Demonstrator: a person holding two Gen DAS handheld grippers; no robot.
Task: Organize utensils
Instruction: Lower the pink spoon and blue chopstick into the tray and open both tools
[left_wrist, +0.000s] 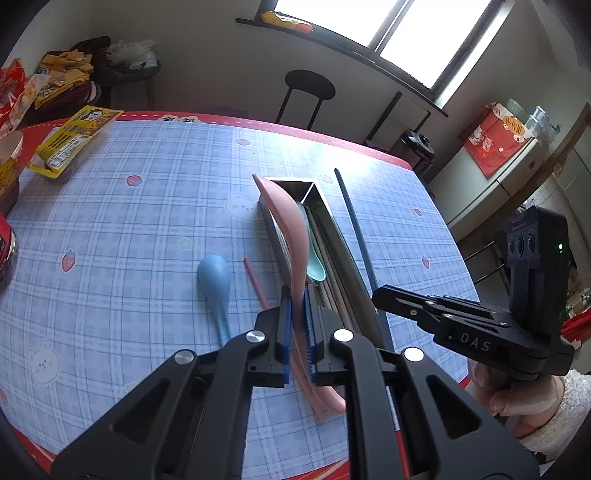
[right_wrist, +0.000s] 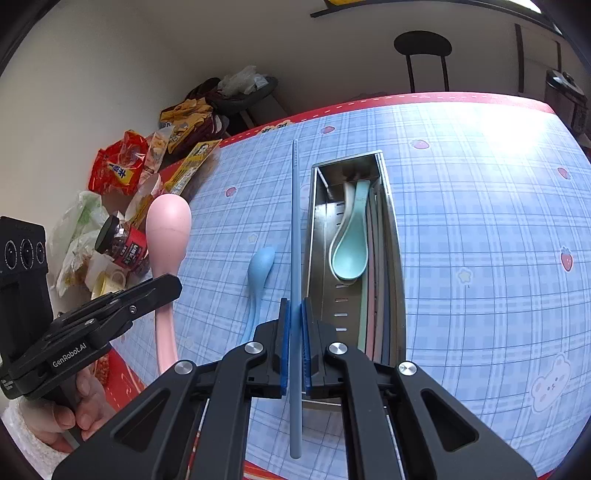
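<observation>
My left gripper (left_wrist: 297, 314) is shut on a pink spoon (left_wrist: 291, 221), which hangs bowl-forward over the long steel utensil box (left_wrist: 352, 280). In the right wrist view that pink spoon (right_wrist: 168, 229) sticks up from the left gripper (right_wrist: 168, 290) at the left, above the table edge. My right gripper (right_wrist: 294, 321) is shut on a blue chopstick (right_wrist: 294, 221), held just left of the box (right_wrist: 321, 236). A teal spoon (right_wrist: 351, 254) and several chopsticks lie inside the box. A light blue spoon (left_wrist: 216, 284) and a pink chopstick (left_wrist: 255, 280) lie on the checked tablecloth.
Snack packets (right_wrist: 122, 166) and a red-labelled jar (right_wrist: 125, 247) crowd the table's left end. A yellow packet (left_wrist: 70, 140) lies at the far left corner. A black stool (left_wrist: 308, 92) stands behind the table. A person's hand (right_wrist: 74, 406) holds the left gripper.
</observation>
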